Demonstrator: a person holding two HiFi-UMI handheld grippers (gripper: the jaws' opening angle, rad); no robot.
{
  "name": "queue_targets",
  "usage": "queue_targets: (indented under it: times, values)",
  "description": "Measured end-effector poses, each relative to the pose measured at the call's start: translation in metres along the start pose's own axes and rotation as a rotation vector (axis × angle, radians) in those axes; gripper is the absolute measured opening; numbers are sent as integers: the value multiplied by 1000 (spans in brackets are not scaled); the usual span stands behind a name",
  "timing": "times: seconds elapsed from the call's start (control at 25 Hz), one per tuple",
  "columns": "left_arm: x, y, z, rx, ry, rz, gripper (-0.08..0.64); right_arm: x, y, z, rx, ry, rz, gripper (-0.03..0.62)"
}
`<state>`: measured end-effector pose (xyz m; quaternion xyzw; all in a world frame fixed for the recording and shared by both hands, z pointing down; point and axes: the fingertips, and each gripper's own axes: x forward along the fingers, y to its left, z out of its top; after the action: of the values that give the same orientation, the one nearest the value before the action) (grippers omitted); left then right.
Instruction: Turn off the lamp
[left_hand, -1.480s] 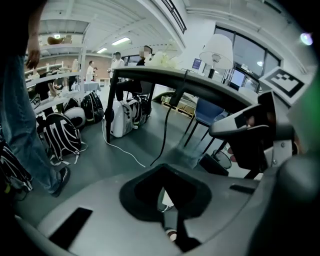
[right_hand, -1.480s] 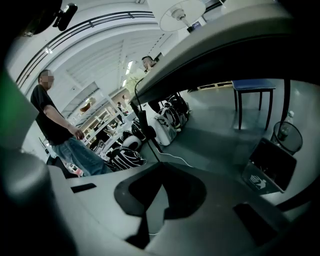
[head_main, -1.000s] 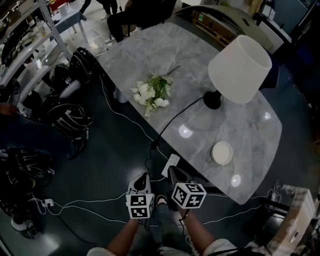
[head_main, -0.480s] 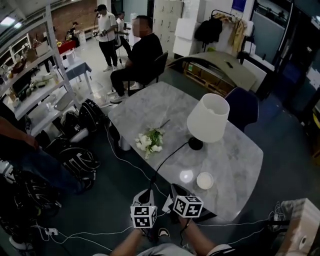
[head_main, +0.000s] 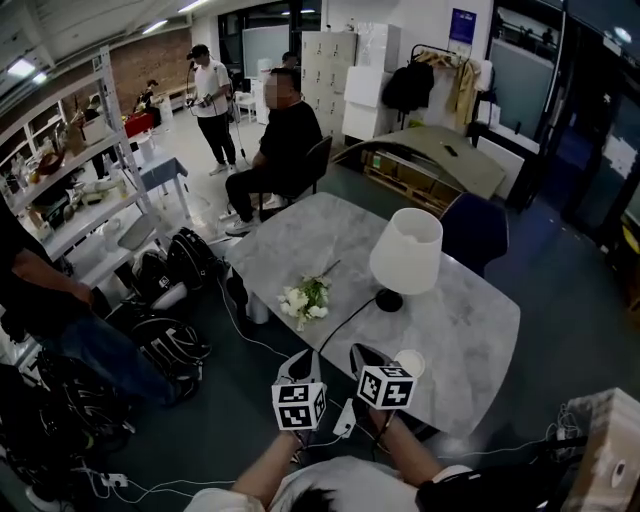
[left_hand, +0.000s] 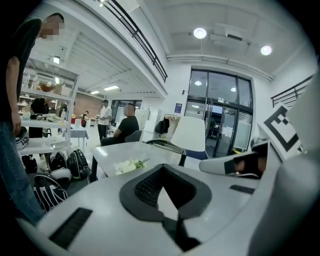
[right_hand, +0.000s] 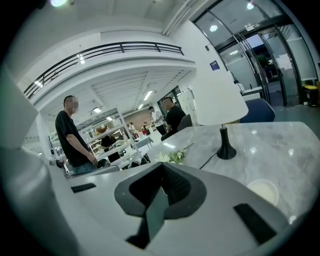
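Observation:
The lamp has a white shade (head_main: 406, 251) on a black base (head_main: 389, 300) and stands on the grey marble table (head_main: 470, 320). It also shows in the left gripper view (left_hand: 189, 132) and the right gripper view (right_hand: 217, 100). Its black cord (head_main: 345, 322) runs to the table's near edge, and a white block (head_main: 345, 418) hangs below that edge. My left gripper (head_main: 298, 370) and right gripper (head_main: 362, 352) hover side by side at that edge, well short of the lamp. Each one's jaws, left (left_hand: 170, 200) and right (right_hand: 159, 197), are shut on nothing.
White flowers (head_main: 305, 300) lie left of the lamp and a white bowl (head_main: 410, 362) sits near my right gripper. A person sits on a chair (head_main: 275, 150) behind the table. Black bags (head_main: 170, 280) and a standing person (head_main: 40, 300) are at the left, a blue chair (head_main: 473, 232) behind the lamp.
Both grippers have risen together from floor level to the table's near edge. The head view has lifted from the tabletop to take in the room. Both jaws stayed shut.

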<state>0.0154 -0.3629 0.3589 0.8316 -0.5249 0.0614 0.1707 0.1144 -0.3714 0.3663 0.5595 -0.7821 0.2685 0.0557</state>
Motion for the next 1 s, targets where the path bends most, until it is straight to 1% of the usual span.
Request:
queue_targets:
  times: [0.12, 0.2, 0.48, 0.76, 1.0]
  values:
    - [1, -7, 13, -3, -18, -22, -9, -1, 4, 17, -22, -28, 2, 0]
    - [1, -9, 15, -12, -23, -30, -9, -1, 5, 20, -25, -36, -1, 0]
    - [7, 0, 18, -15, -14, -39, -9, 6, 6, 17, -30, -21, -19, 0]
    - [12, 13, 11, -47, 5, -31, -9, 10, 6, 8, -55, -4, -41, 0]
    - [10, 13, 8, -49, 12, -33, -9, 7, 5, 5, -51, 3, -54, -1]
